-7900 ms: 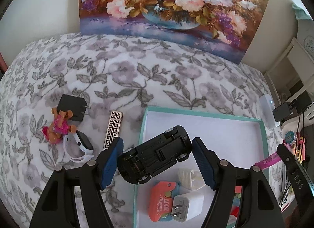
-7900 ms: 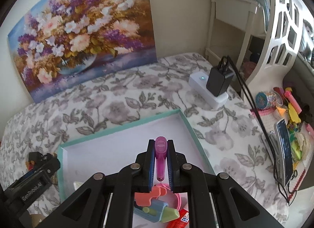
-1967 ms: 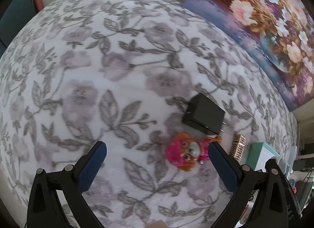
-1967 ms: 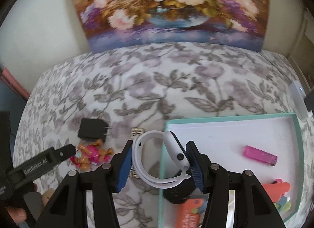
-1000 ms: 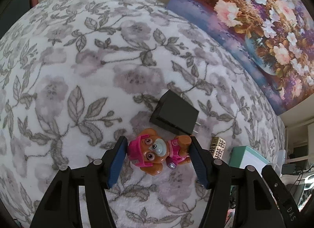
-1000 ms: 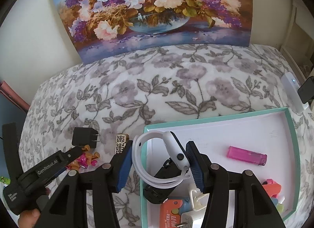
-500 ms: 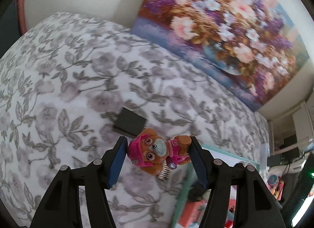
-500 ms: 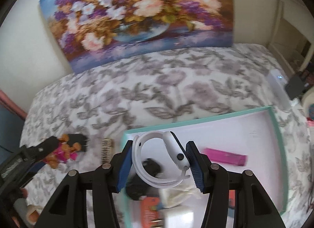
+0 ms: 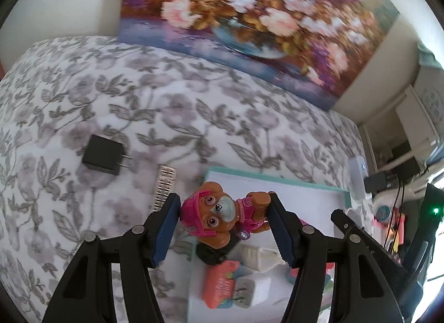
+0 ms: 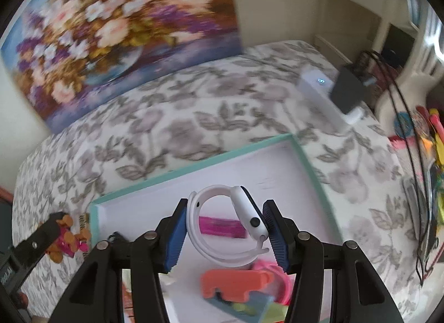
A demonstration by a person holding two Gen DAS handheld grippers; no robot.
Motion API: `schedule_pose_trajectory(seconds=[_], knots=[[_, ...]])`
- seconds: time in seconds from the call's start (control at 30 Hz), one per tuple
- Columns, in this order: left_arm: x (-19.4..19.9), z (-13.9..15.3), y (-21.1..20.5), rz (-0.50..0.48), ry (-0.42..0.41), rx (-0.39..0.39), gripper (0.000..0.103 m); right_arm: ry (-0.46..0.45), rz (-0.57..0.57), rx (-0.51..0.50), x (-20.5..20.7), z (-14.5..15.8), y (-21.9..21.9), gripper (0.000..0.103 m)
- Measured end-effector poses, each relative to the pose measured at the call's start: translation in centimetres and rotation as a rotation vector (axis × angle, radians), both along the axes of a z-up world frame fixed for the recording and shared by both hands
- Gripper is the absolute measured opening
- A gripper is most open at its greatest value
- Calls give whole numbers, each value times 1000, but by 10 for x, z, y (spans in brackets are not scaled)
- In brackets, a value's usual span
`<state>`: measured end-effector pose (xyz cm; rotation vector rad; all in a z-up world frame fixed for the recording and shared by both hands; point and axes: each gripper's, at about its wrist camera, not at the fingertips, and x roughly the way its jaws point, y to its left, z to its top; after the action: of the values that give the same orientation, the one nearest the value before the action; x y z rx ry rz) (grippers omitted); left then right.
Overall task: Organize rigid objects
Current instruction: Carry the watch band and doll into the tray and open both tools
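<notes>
Both wrist views look down, sharing the tray (image 9: 277,178) (image 10: 194,170).

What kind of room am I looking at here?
Most likely a bedroom: a floral bedspread covers a bed-like surface, a flower painting leans against the wall, and white furniture stands beside it.

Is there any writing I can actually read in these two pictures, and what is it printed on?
No text here reads clearly.
Orange card in the teal tray: print on it, too blurred to read.
Left gripper body, right wrist view: white lettering at the edge, cut off and unreadable.
Round sticker by the desk: design only, too small to read.
Pup figure in the left gripper, white smartwatch in the right gripper: no writing visible.
</notes>
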<state>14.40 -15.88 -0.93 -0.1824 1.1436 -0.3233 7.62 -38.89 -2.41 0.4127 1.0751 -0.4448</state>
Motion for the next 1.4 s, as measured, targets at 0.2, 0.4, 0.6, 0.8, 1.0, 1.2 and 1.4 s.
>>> schedule_pose_trajectory(seconds=[0.2,0.4,0.6,0.8,1.0,1.2,1.4], knots=[[-6,-8,-23,-58,22,4,65,20,-40,-8,-8,-3,-17,57],[-6,-21,-31,-74,39,16,65,61,-29,-15,-7,-14,-18,57],[-6,-33,-35,-74,64,35,65,106,-24,-8,-5,-28,-16,57],[-7,-33,-38,-80,57,56,65,125,-32,-10,-5,-31,-16,58],[-7,-30,-38,-84,51,80,74,138,-53,-7,-5,-29,-17,64],[-4,-27,-31,-55,43,99,87,111,-54,-27,-4,-17,-15,80],[2,-25,-14,12,38,132,89,106,-24,-54,0,-12,-5,98]])
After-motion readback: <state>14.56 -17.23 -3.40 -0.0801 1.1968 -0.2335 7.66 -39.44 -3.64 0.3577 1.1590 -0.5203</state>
